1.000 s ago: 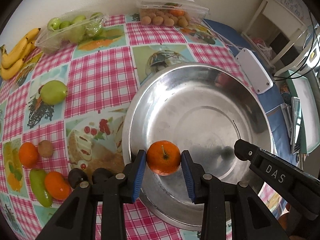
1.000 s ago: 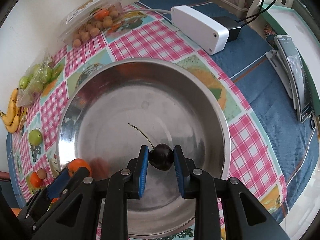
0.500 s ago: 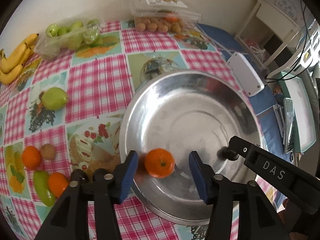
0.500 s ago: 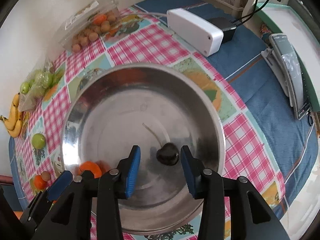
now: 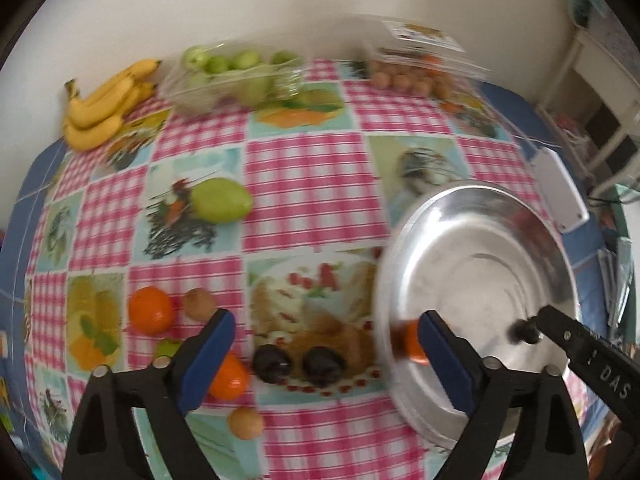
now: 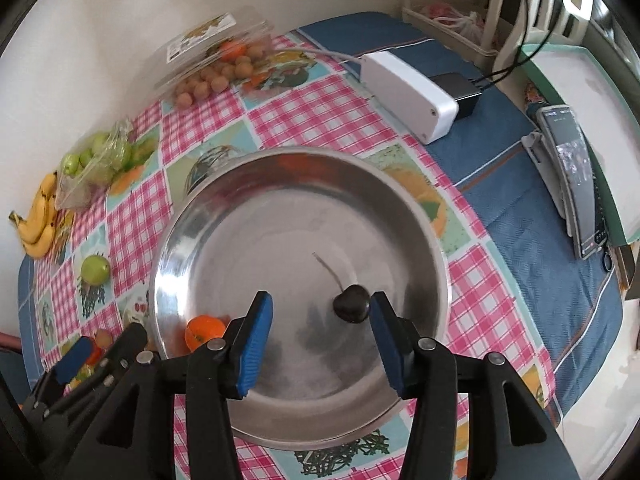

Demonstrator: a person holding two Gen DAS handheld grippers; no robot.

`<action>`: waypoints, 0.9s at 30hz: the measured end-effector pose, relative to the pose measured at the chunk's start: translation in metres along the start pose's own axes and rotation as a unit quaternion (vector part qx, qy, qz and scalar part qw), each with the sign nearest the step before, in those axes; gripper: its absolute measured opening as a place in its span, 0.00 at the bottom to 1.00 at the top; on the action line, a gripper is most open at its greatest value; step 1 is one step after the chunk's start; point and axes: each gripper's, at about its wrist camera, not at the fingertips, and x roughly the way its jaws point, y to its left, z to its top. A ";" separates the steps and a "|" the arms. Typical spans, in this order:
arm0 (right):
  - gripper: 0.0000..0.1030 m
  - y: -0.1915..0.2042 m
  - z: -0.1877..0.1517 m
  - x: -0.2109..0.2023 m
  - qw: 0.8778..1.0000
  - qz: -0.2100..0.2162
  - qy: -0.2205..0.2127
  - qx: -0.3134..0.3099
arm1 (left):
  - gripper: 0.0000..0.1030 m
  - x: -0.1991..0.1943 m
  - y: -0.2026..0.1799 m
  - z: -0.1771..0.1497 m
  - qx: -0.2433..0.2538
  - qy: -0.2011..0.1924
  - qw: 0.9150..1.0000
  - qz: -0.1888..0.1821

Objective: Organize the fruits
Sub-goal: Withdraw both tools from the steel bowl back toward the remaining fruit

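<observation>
A steel bowl point(image 6: 224, 216) sits on the checked tablecloth; it also shows in the left wrist view point(image 5: 480, 240). A dark cherry point(image 6: 352, 308) with a stem and an orange mandarin point(image 6: 204, 330) lie inside it. My right gripper point(image 6: 320, 340) is open and empty over the bowl, the cherry just inside its right finger. My left gripper point(image 5: 326, 356) is open and empty, above two dark plums point(image 5: 298, 364) left of the bowl. The mandarin point(image 5: 412, 346) shows beside its right finger.
Loose fruit lies at left: a green pear point(image 5: 220, 206), a mandarin point(image 5: 151, 310), a kiwi point(image 5: 199, 303), another mandarin point(image 5: 226, 376), a small tan fruit point(image 5: 245, 422). Bananas point(image 5: 104, 104) and two plastic fruit boxes point(image 5: 236, 76) stand by the wall. A white box point(image 6: 408, 94) lies right.
Both grippers opened and let go: the mandarin and the cherry now lie in the bowl. My left gripper swung left toward the loose fruit. My right gripper pulled back and up.
</observation>
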 end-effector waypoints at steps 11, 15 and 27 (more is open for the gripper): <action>0.50 0.016 -0.002 0.022 0.999 -0.010 0.032 -0.035 | 1.00 0.010 0.014 -0.006 -0.010 0.007 0.999 0.034; 0.50 0.016 -0.003 0.029 0.998 -0.020 0.040 -0.038 | 1.00 0.013 0.014 -0.006 -0.006 0.008 0.999 0.044; 0.77 0.013 -0.002 0.038 0.997 -0.036 0.050 -0.035 | 1.00 0.019 0.021 -0.007 0.003 0.001 0.996 0.085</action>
